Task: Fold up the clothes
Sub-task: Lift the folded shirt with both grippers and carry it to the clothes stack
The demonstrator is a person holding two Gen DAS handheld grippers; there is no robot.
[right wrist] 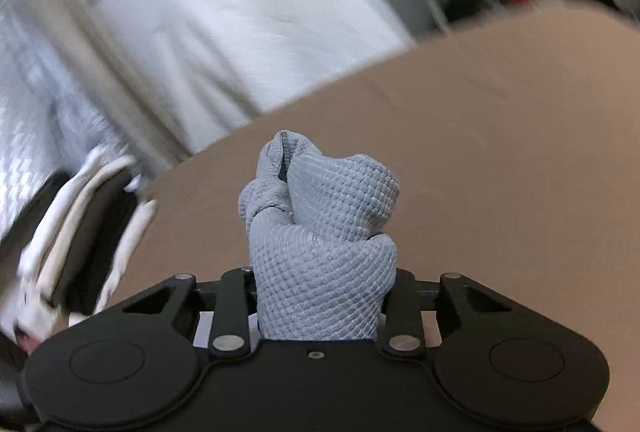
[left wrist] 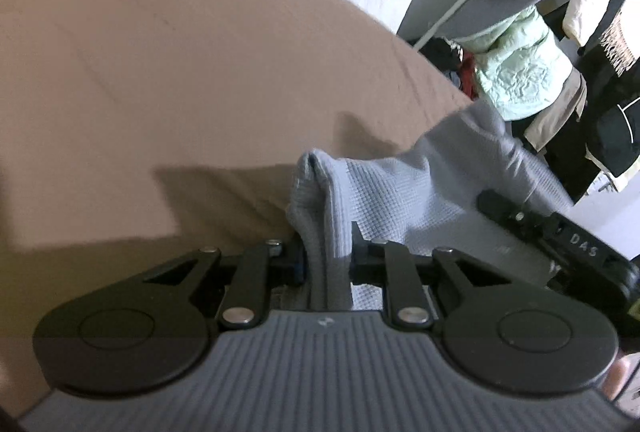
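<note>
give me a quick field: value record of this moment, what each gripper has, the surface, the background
garment: grey waffle-knit cloth, held up between both grippers
left gripper: shut on one bunched edge of the cloth
right gripper: shut on a thick wad of the same cloth
surface: tan sheet beneath, flat
background: pale green jacket and other clothes piled at the right of the left wrist view
image quality: right wrist view blurred outside the cloth

Grey cloth (right wrist: 320, 252) hides both jaws' tips (right view's background (right wrist: 160, 32) is motion-blurred).
</note>
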